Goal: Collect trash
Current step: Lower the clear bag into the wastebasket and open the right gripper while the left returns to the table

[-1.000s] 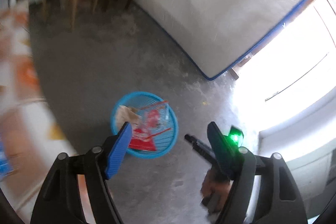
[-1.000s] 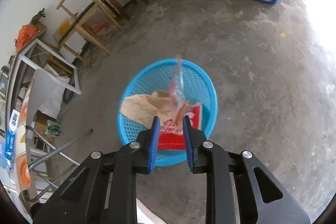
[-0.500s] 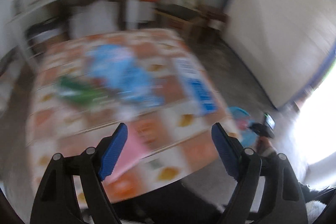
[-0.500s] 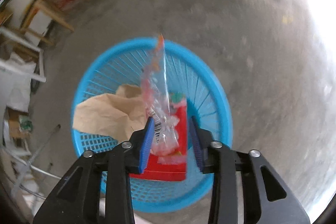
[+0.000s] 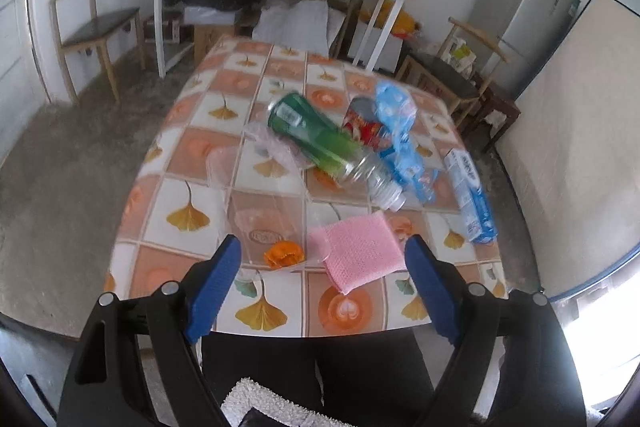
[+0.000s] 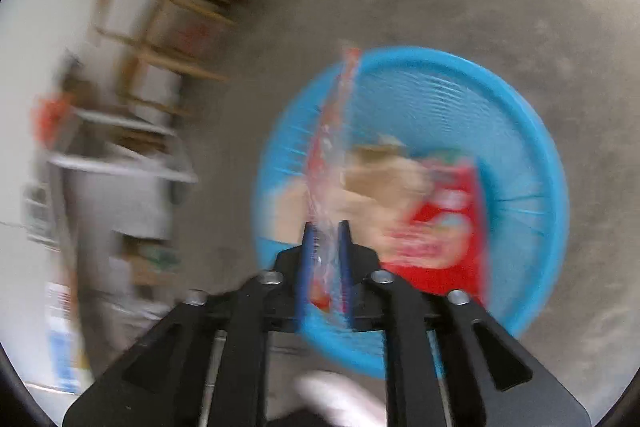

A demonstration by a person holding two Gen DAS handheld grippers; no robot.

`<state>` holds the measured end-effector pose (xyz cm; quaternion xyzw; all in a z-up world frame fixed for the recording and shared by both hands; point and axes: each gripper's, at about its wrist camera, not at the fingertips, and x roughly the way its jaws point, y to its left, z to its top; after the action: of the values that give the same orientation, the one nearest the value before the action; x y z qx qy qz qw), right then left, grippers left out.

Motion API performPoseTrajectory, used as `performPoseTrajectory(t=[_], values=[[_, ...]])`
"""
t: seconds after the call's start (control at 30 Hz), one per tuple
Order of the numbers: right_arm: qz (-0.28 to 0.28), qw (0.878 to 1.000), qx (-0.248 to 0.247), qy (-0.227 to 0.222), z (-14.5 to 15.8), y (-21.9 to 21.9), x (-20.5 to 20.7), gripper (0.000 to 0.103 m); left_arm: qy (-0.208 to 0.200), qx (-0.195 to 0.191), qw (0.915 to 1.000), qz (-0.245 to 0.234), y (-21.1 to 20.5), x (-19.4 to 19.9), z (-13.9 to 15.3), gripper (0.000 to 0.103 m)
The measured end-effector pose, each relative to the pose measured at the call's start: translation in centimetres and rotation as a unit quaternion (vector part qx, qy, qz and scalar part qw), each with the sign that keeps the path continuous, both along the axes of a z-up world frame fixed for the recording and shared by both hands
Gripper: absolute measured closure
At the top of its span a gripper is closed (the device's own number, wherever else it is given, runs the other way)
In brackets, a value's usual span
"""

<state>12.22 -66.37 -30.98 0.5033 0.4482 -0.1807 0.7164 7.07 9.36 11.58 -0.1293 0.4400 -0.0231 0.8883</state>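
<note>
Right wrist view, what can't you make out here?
- Right gripper: blur hides whether its jaws, which have just been opening, press the clear wrapper.
- Blue basket: contents smeared; only tan paper and red packaging read.
- Left wrist view: table hides the basket.

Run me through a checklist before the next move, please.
1. Right gripper over basket: ok.
2. Wrapper released: cannot tell. The jaws have just been opening, the wrapper is between them, and the picture is blurred.
3. Left gripper open and empty: ok.
4. Left gripper facing the table: ok.
5. Table cleared of trash: not ok. A bottle, a can and plastic bags lie on it.
6. Room in basket: ok. Only paper and a red packet lie inside.
</note>
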Motion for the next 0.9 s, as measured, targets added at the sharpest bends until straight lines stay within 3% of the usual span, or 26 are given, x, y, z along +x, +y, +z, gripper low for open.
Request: performPoseTrajectory(t=[0.03,0.1,0.27,0.37,0.47,0.57,0.67,0.73,0.83,0.9], values=[[0.007,0.999,-0.024,0.043,-0.5,0.1,0.2,0.044,0.005,-0.003,1.0,0.001,0.0,0.4,-0.7,0.022],[0.023,0.99,-0.079,0.112,-0.9,0.5,-0.3,0.044,0.012,-0.011,0.9999,0.001,-0.1,1.0,-1.9,0.022],[0.029,0.975,-0.19,0.116,2.9,1.7,-2.8,0.044,0.026,-0.023,0.9994,0.007,0.4,2.8,-4.4,0.022],[0.061,0.966,-0.229,0.101,4.4,2.8,-1.7,0.053,0.019,-0.015,0.9997,0.006,0.7,3.6,-5.2,0.022],[0.104,0.963,-0.225,0.108,3.3,3.5,0.9,0.069,0.006,-0.008,0.9999,0.004,0.9,4.1,-5.8,0.022],[0.152,0.955,-0.195,0.167,-1.5,4.5,5.3,0.082,-0.005,-0.009,0.9999,0.011,1.6,4.1,-6.3,0.022],[0.176,0.946,-0.12,0.245,-7.7,5.2,7.5,0.084,-0.01,-0.014,0.9997,0.019,2.3,3.9,-6.7,0.022],[0.17,0.945,-0.083,0.266,-9.7,5.1,7.6,0.084,-0.009,-0.015,0.9995,0.027,2.8,3.7,-7.0,0.022],[0.145,0.957,-0.082,0.239,-8.1,4.5,7.1,0.081,-0.016,-0.01,0.9994,0.029,3.5,3.2,-7.4,0.022],[0.137,0.961,-0.107,0.214,-5.2,4.2,6.3,0.07,-0.024,-0.006,0.9993,0.027,3.9,3.1,-7.5,0.022]])
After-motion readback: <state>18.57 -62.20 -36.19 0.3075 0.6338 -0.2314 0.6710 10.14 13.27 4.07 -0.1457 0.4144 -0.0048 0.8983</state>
